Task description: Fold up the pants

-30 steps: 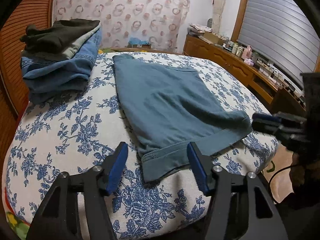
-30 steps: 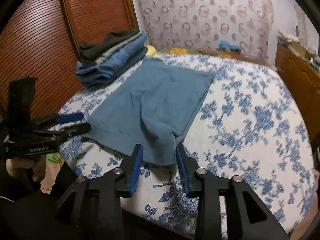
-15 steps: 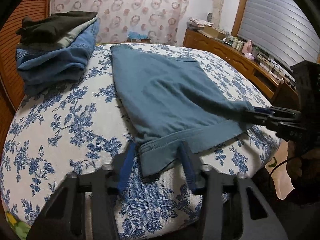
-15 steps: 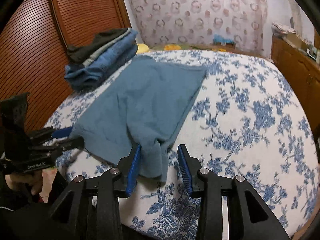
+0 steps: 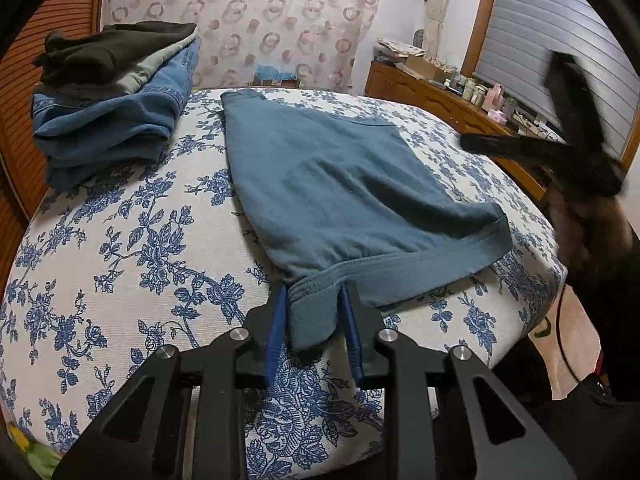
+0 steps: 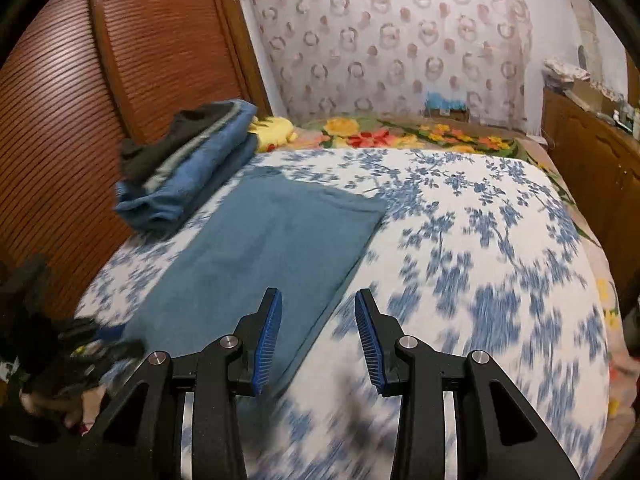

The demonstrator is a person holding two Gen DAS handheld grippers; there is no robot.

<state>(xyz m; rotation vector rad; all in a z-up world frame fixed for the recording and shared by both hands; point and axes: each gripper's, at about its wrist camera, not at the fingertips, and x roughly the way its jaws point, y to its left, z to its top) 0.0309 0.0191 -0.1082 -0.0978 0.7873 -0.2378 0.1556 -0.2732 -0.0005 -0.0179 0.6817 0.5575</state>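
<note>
The left hand-held gripper (image 5: pixel 314 312) is matte black plastic, built of angular arms with triangular cut-outs, round silver screws at the joints and ridged blue pads (image 5: pixel 276 332) lining its fingers. The right hand-held gripper (image 6: pixel 318 336) has the same black frame, silver screws and ribbed blue pads (image 6: pixel 267 340). Seen from the left wrist camera, it is a dark blur.
</note>
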